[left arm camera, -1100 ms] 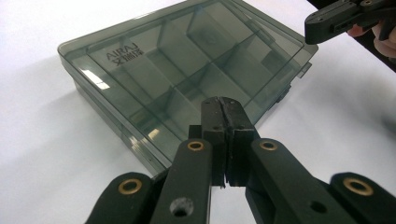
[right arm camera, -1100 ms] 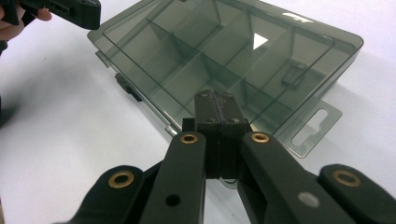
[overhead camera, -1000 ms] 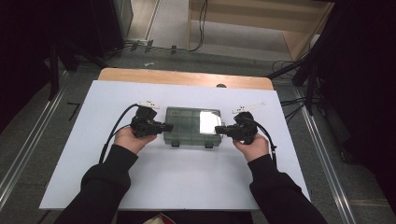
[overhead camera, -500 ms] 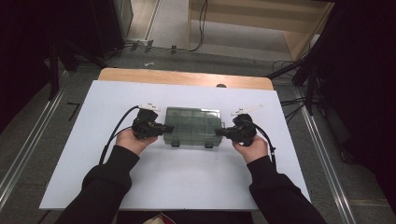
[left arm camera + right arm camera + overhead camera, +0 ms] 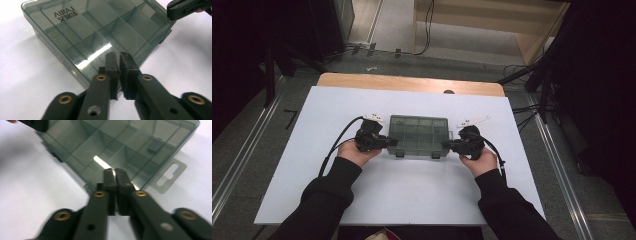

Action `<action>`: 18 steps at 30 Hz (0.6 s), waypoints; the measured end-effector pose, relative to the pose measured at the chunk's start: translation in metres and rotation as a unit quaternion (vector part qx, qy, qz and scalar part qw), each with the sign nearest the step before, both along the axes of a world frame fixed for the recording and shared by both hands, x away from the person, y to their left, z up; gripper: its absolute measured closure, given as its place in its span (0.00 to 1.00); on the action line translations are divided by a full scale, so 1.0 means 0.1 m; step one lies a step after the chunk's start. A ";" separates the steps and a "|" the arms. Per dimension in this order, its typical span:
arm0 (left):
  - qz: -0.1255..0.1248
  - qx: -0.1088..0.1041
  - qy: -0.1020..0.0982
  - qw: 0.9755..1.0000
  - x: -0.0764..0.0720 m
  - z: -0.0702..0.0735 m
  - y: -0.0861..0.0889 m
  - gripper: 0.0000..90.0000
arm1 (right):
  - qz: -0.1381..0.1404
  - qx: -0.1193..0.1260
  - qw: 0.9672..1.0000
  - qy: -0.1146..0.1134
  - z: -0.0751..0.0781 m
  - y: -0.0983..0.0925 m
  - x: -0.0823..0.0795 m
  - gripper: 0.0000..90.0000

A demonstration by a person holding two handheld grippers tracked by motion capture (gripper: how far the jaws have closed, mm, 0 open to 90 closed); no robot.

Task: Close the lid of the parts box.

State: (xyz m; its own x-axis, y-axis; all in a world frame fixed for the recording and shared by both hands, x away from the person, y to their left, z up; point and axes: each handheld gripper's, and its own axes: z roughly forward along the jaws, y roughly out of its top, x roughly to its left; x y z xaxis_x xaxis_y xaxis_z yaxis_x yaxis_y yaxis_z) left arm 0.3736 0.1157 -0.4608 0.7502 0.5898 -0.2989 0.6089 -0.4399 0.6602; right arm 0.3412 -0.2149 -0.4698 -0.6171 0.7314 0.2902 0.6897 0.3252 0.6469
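1. High view: the smoky clear plastic box (image 5: 419, 136) lies flat in the middle of the white table (image 5: 312, 130), lid down, latches toward you.
2. Your left gripper (image 5: 392, 142) sits at the box's left end, your right gripper (image 5: 447, 145) at its right end, tips at the near corners.
3. Left gripper view: the jaws have just been opening. A narrow slit shows between the pads and nothing is in it. The tips sit over the box's near edge (image 5: 100, 42); I can't tell if they touch it.
4. Right gripper view: the jaws have just been opening too, pads only a hairline apart, nothing between them. The tips are at the box's edge (image 5: 120, 147), beside its hang tab (image 5: 170, 176).
5. Neither gripper pinches the box. Its compartments look bare apart from one small dark piece (image 5: 154, 146).
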 end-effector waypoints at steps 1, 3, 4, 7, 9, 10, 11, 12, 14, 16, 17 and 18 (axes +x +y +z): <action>-0.002 -0.003 0.000 1.000 -0.01 0.02 0.01 0.90 | -0.002 0.009 1.000 0.004 0.01 -0.02 -0.01 0.86; -0.007 -0.013 -0.001 1.000 -0.05 0.06 0.03 0.83 | -0.002 0.026 1.000 0.002 0.04 -0.06 -0.04 0.82; -0.010 -0.015 -0.003 1.000 -0.07 0.08 0.05 0.79 | -0.001 0.029 1.000 0.001 0.06 -0.07 -0.07 0.79; -0.016 -0.022 -0.006 1.000 -0.15 0.12 0.09 0.69 | -0.001 0.037 0.999 -0.010 0.10 -0.10 -0.15 0.72; -0.019 -0.027 -0.003 0.999 -0.19 0.14 0.13 0.66 | 0.000 0.041 0.999 -0.011 0.11 -0.11 -0.20 0.68; -0.019 -0.030 -0.003 0.999 -0.21 0.15 0.15 0.63 | 0.001 0.043 0.999 -0.009 0.11 -0.11 -0.22 0.65; -0.020 -0.030 -0.003 0.999 -0.22 0.15 0.17 0.61 | 0.002 0.043 0.999 -0.008 0.11 -0.11 -0.25 0.63; -0.021 -0.030 -0.004 0.999 -0.24 0.15 0.18 0.59 | 0.002 0.044 0.999 -0.007 0.10 -0.11 -0.27 0.61; -0.019 -0.036 -0.005 0.999 -0.27 0.15 0.22 0.55 | 0.004 0.048 0.999 -0.003 0.10 -0.11 -0.32 0.60; -0.022 -0.035 -0.004 0.999 -0.30 0.14 0.25 0.54 | 0.006 0.051 0.999 -0.001 0.09 -0.11 -0.37 0.55; -0.023 -0.036 -0.003 0.999 -0.32 0.14 0.26 0.52 | 0.007 0.053 0.999 -0.005 0.09 -0.11 -0.39 0.55; -0.024 -0.038 -0.001 0.999 -0.33 0.13 0.28 0.51 | 0.010 0.056 0.998 -0.009 0.09 -0.12 -0.42 0.54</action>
State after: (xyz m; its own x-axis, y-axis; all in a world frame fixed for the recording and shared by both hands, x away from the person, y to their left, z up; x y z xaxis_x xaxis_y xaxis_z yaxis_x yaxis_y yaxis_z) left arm 0.3402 0.1433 -0.4477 0.7776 0.5287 -0.3402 0.5871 -0.4171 0.6938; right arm 0.2994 -0.2266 -0.4606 -0.6370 0.6827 0.3579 0.6718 0.2641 0.6920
